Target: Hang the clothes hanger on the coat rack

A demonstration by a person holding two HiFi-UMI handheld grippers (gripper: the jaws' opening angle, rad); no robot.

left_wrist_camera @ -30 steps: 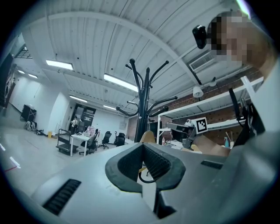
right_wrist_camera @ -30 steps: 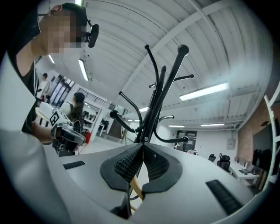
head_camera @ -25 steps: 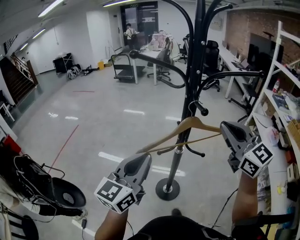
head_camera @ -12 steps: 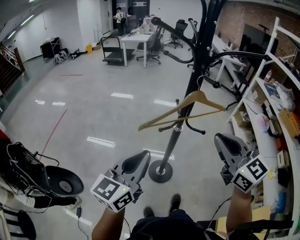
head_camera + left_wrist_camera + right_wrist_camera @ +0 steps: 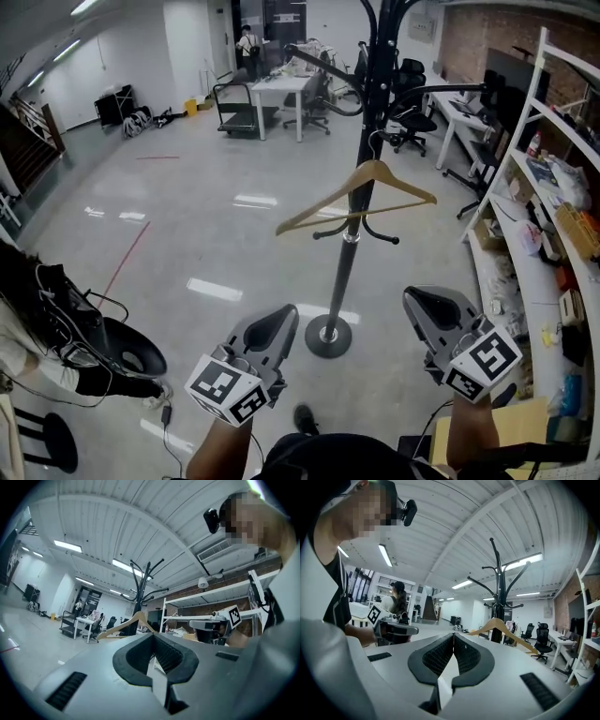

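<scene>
The right gripper (image 5: 419,300), which a second ago was up at the right tip of the clothes hanger (image 5: 372,170), has dropped to the lower right of the frame. The left gripper (image 5: 283,313) has sunk a little too, and sits at lower centre. The whole view has pulled back, so the round foot of the coat rack (image 5: 348,272) now shows between the two grippers.

Both grippers are clenched with nothing in them, their dark pads meeting at the tips in each gripper view. The hanger is in the upper middle of the frame, hooked on the rack close to its pole and tilted down to the left. It is well apart from both grippers and untouched.
</scene>
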